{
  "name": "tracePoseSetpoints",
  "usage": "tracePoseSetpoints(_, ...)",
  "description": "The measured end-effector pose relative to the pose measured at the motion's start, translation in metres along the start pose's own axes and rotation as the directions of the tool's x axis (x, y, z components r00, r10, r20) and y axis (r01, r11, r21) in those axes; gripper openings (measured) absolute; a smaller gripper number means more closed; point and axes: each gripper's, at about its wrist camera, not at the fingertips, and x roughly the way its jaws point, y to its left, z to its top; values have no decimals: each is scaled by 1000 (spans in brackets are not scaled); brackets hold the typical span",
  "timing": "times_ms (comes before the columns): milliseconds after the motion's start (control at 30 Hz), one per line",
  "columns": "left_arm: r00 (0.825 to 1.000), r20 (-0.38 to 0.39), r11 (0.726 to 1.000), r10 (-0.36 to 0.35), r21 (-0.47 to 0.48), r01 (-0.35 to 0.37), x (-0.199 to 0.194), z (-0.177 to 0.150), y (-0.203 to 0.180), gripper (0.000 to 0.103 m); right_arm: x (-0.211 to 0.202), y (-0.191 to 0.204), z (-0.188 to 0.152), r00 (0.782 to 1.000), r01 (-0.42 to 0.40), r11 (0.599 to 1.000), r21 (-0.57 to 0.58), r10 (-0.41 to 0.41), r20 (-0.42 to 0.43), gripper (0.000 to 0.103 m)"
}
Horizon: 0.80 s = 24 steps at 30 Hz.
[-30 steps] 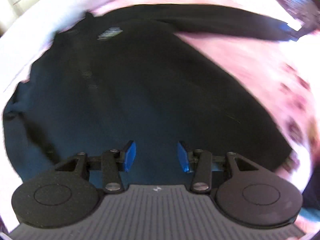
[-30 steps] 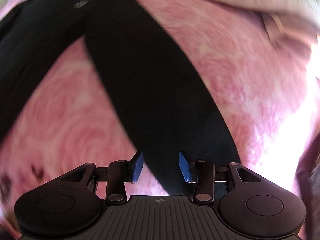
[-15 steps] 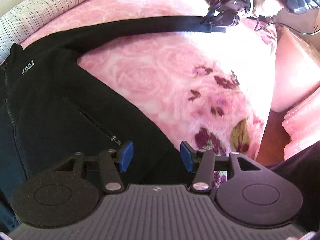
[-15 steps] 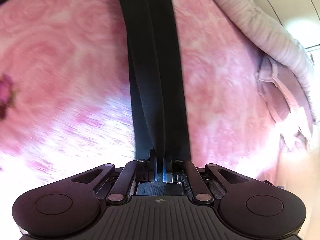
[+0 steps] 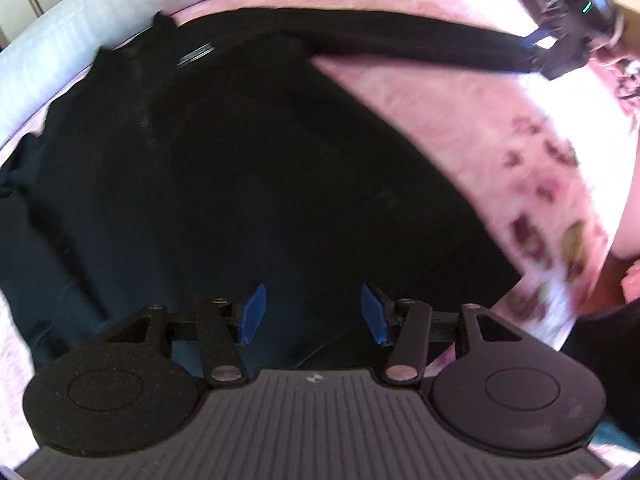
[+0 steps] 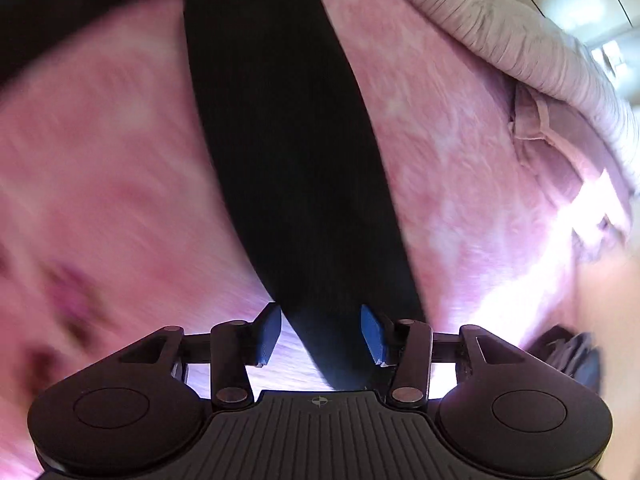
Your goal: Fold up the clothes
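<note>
A black jacket lies spread on a pink floral blanket. Its right sleeve stretches out toward the upper right. My left gripper is open, just above the jacket's lower body. My right gripper is open with the sleeve's cuff end lying between its blue pads, not clamped. In the left wrist view the right gripper shows at the end of the sleeve.
A grey striped bolster runs along the far edge of the bed; it also shows in the left wrist view. The blanket's edge drops off at the right.
My right gripper was shut on the sleeve cuff half a second ago and has opened, releasing it. My left gripper has swung back left over the jacket's body.
</note>
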Motion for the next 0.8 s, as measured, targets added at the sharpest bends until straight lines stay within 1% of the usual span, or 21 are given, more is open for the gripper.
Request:
tracePoseSetpoints(33,1000,-6,1000,11,11,-11,-1,-7,5,49,-6,7,6,999,-42,998,50,41,17,47)
tracePoseSetpoints(67,1000,-13,1000,14,24,-14,-1,-14,11,49,-16,15,9,990,-139,983,121,134,43,47)
tracePoseSetpoints(100,1000,-20,999,18,36,-17,-1,-21,17,50,-26,24,11,972,-234,954,189,224,73,47)
tracePoseSetpoints(133,999,-25,999,24,48,-23,-2,-28,24,50,-33,35,13,944,-330,909,255,316,95,47)
tracePoseSetpoints(167,999,-29,998,30,54,-28,-4,-35,32,50,-40,47,14,908,-418,852,316,401,122,47)
tracePoseSetpoints(233,999,-38,998,37,47,-36,-8,-49,54,50,-50,76,15,839,-536,743,402,523,151,47)
tracePoseSetpoints(267,998,-39,998,51,38,-50,-12,-54,68,50,-56,93,16,819,-562,715,415,553,156,47)
tracePoseSetpoints(300,997,-33,997,71,31,-70,-17,-58,82,50,-62,111,18,815,-566,714,412,559,151,47)
tracePoseSetpoints(333,995,-25,995,93,25,-93,-21,-61,97,52,-68,126,25,820,-560,724,402,553,147,47)
tracePoseSetpoints(367,992,-10,992,123,27,-123,-21,-63,111,56,-73,140,31,825,-555,733,393,547,145,47)
tracePoseSetpoints(433,986,15,986,164,31,-164,-16,-61,136,60,-77,160,47,827,-552,732,399,543,147,47)
tracePoseSetpoints(500,981,36,981,188,33,-189,-4,-55,157,64,-81,180,67,844,-526,750,401,517,142,47)
tracePoseSetpoints(567,983,50,984,178,5,-178,15,-45,172,66,-82,193,83,859,-504,764,403,492,142,47)
tracePoseSetpoints(667,991,25,984,128,-126,-124,45,-30,190,67,-80,211,108,881,-466,788,403,455,130,47)
tracePoseSetpoints(700,990,9,979,141,-148,-138,53,-26,193,67,-79,216,116,886,-456,794,402,446,125,47)
tracePoseSetpoints(733,988,-7,974,153,-168,-152,61,-23,197,64,-78,222,125,891,-446,800,401,437,120,47)
tracePoseSetpoints(767,987,-16,970,160,-180,-160,64,-23,202,46,-77,227,131,895,-438,801,409,433,111,47)
tracePoseSetpoints(800,986,-5,970,167,-181,-165,57,-26,208,33,-76,232,137,898,-430,802,415,429,102,47)
